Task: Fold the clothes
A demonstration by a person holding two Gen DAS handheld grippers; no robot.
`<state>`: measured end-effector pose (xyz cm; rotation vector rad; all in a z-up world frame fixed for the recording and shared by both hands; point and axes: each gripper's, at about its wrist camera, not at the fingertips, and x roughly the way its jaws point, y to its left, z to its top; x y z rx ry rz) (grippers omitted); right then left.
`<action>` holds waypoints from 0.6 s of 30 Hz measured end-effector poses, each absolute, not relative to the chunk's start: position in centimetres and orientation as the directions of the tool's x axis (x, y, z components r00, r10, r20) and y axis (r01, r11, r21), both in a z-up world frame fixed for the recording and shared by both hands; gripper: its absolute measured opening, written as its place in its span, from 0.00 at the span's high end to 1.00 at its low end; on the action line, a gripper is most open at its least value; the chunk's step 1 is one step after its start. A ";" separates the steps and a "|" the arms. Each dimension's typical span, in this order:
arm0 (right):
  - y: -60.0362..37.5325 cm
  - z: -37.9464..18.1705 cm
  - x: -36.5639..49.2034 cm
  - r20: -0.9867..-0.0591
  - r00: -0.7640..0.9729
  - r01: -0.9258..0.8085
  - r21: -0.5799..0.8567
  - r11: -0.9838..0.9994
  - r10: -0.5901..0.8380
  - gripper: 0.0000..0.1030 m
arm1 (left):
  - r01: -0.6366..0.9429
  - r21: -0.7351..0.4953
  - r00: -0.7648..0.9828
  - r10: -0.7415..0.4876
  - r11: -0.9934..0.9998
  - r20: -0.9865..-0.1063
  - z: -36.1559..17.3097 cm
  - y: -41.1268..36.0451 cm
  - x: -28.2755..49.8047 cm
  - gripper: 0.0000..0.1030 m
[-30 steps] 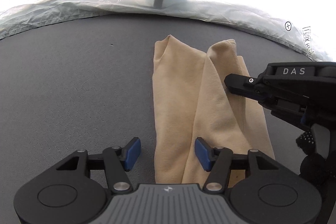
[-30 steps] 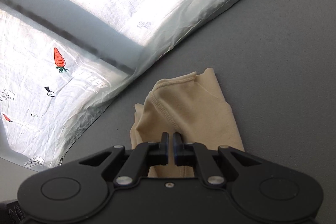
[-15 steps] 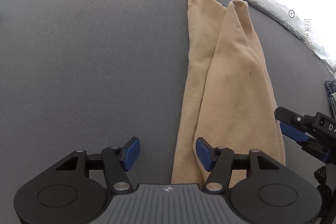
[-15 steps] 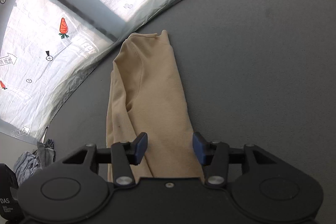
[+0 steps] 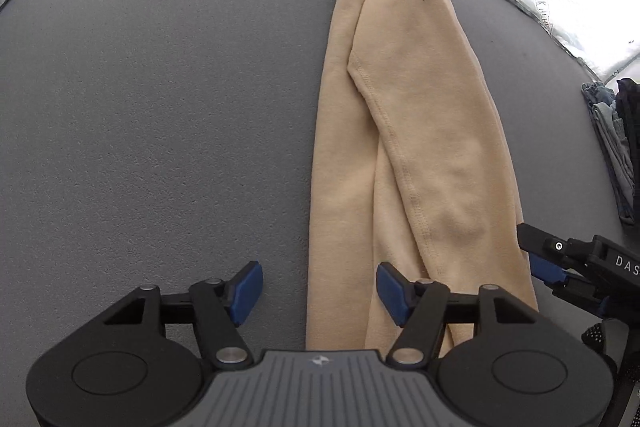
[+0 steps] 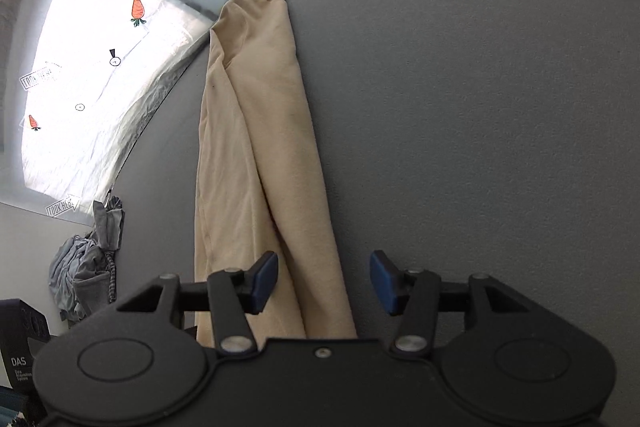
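Both tools, left tool [image 5: 319, 291] and right tool [image 6: 323, 282], gape empty above the beige garment [image 5: 404, 147].

surface: grey table [image 5: 160, 107] | on it: beige garment [image 5: 420, 131] folded lengthwise; grey clothes heap [image 6: 84, 263] at edge

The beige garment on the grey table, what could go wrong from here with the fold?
1. The beige garment lies in a long loose strip, one layer overlapping the other crookedly; folding it now may lock in that skew.
2. Both the left gripper and right gripper are open and empty, so a grab may catch only the top layer.
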<state>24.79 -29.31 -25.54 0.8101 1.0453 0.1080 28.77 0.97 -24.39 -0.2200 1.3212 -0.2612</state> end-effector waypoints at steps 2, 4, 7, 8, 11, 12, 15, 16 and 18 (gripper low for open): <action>-29.3 -25.8 23.7 -0.716 0.523 0.294 0.661 0.690 0.463 0.49 | 0.057 -0.334 0.224 -0.338 0.941 -0.914 -24.4 1.1 27.9 0.38; -29.3 -26.1 22.6 -0.700 0.525 0.309 0.687 0.658 0.484 0.49 | 0.049 -0.364 0.223 -0.365 0.930 -0.904 -24.5 1.3 27.0 0.38; -29.6 -26.7 21.2 -0.667 0.538 0.341 0.731 0.590 0.516 0.49 | 0.028 -0.408 0.224 -0.404 0.912 -0.887 -24.7 1.7 25.7 0.38; -29.7 -26.9 20.8 -0.657 0.542 0.350 0.744 0.569 0.524 0.49 | 0.020 -0.423 0.227 -0.416 0.906 -0.880 -24.7 1.9 25.5 0.38; -30.0 -27.5 19.8 -0.631 0.553 0.372 0.772 0.516 0.544 0.49 | -0.008 -0.476 0.237 -0.461 0.880 -0.855 -24.8 2.5 25.2 0.38; -30.0 -27.6 19.7 -0.626 0.556 0.376 0.776 0.507 0.546 0.49 | -0.021 -0.499 0.241 -0.480 0.866 -0.844 -24.8 2.7 25.0 0.38; -29.7 -27.6 19.5 -0.627 0.558 0.371 0.775 0.512 0.543 0.49 | -0.074 -0.578 0.253 -0.546 0.813 -0.799 -25.3 3.4 24.8 0.38; -29.4 -27.4 19.6 -0.634 0.554 0.361 0.767 0.531 0.539 0.49 | -0.094 -0.594 0.254 -0.557 0.799 -0.790 -25.5 3.6 24.8 0.38; -29.0 -27.1 19.7 -0.646 0.548 0.341 0.753 0.563 0.532 0.49 | -0.128 -0.608 0.250 -0.568 0.784 -0.785 -26.0 3.8 25.0 0.38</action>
